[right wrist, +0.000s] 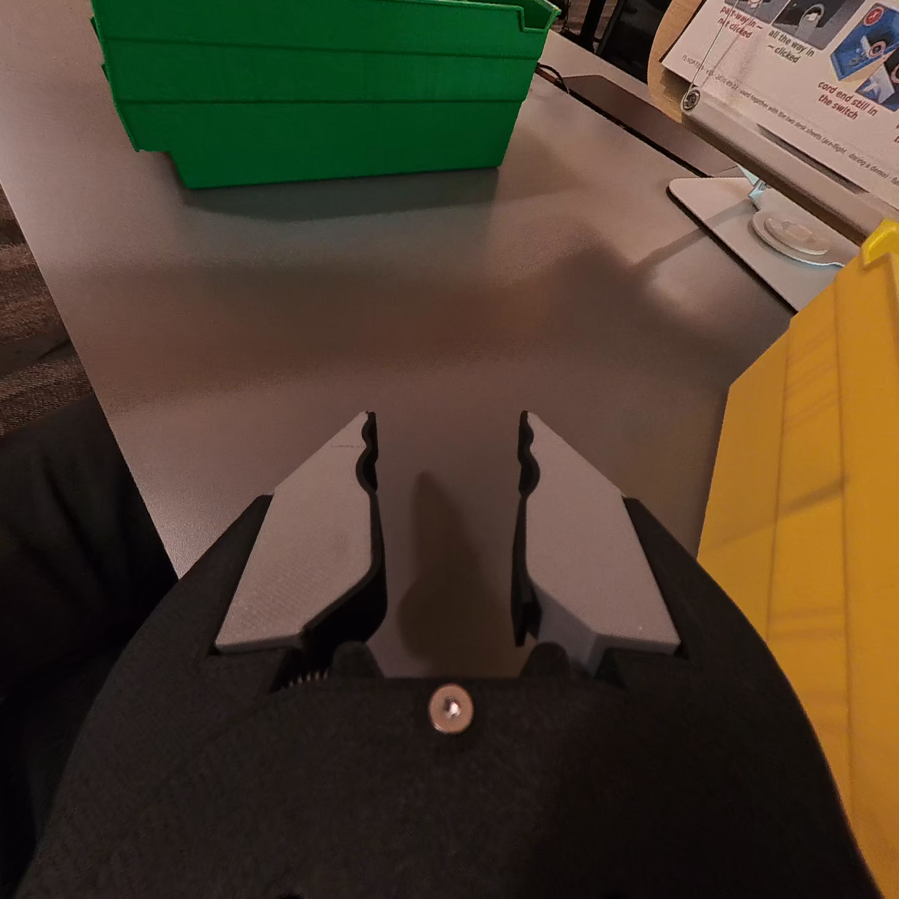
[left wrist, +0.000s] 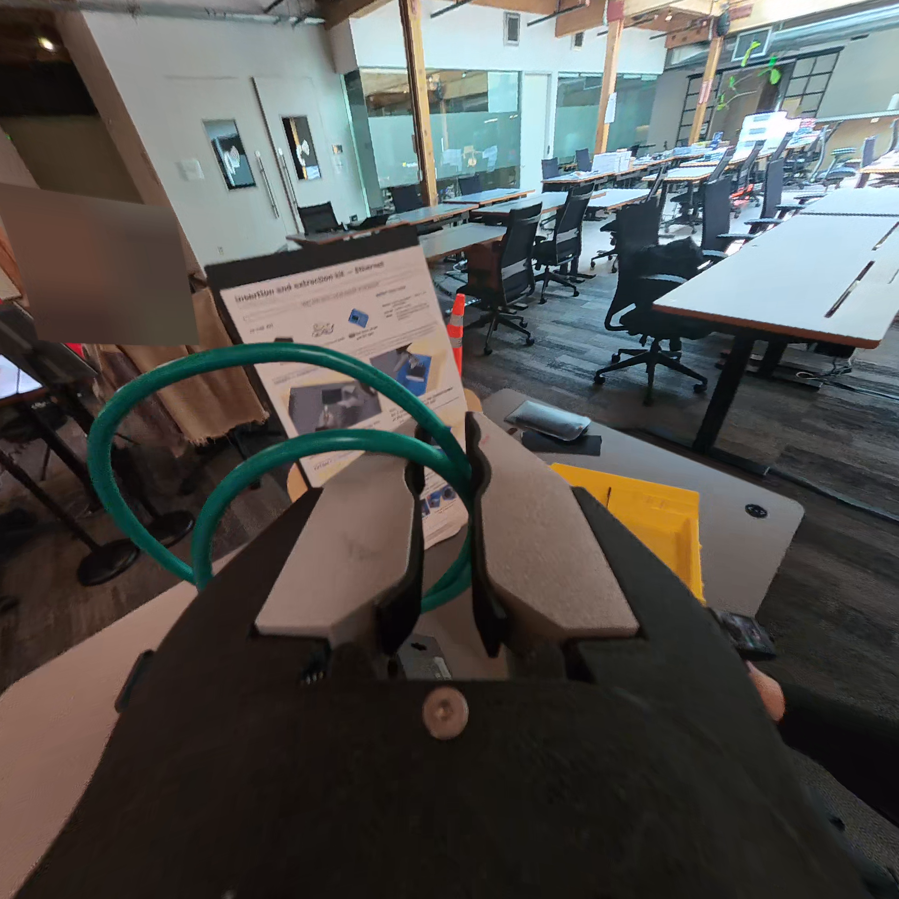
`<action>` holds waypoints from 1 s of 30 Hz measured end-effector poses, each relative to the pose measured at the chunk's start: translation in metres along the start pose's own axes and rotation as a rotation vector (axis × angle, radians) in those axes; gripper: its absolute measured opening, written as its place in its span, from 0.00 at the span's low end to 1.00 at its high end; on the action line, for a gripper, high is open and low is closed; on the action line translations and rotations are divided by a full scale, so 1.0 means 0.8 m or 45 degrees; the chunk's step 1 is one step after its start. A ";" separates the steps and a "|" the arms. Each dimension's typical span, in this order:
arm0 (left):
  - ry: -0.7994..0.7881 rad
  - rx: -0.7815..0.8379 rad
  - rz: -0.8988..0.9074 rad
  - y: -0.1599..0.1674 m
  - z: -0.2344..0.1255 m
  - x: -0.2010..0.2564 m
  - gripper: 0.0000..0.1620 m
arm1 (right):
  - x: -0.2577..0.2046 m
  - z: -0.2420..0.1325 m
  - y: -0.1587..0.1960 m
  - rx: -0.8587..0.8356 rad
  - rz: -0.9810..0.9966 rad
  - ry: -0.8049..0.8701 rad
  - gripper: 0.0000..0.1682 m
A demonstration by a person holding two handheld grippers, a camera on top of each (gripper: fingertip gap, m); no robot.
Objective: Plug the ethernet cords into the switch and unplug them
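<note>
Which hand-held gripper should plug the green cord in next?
Probably the left hand-held gripper: it is already shut on the green cord. The right hand-held gripper is open and empty over the grey table. No switch shows clearly.

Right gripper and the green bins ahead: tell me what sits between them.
Nothing. The right wrist view shows only bare grey table between the open right gripper and the stacked green bins.
</note>
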State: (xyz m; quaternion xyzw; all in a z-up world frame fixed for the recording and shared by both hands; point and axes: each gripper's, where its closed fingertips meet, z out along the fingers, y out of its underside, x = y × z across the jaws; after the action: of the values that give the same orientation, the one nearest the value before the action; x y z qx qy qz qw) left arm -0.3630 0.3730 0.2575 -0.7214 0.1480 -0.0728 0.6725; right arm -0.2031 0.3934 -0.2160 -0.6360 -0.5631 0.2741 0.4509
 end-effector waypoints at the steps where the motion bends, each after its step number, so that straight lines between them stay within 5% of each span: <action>1: 0.026 0.020 0.018 -0.014 -0.003 0.012 0.07 | 0.000 0.000 0.000 0.000 -0.001 -0.001 0.33; 7: 0.280 0.096 0.019 -0.055 -0.013 0.093 0.06 | 0.000 -0.001 -0.002 0.015 -0.009 0.006 0.33; 20: 0.509 -0.121 0.023 0.061 0.055 0.165 0.06 | 0.004 -0.007 -0.008 0.067 0.032 -0.001 0.34; 30: 0.635 -0.089 0.029 0.049 0.039 0.199 0.06 | 0.011 -0.044 -0.055 0.415 0.050 0.097 0.38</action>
State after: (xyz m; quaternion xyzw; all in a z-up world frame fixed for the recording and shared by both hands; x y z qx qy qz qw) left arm -0.2078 0.3509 0.2011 -0.7024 0.3198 -0.2357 0.5906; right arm -0.1917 0.3906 -0.1601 -0.5753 -0.4810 0.3462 0.5638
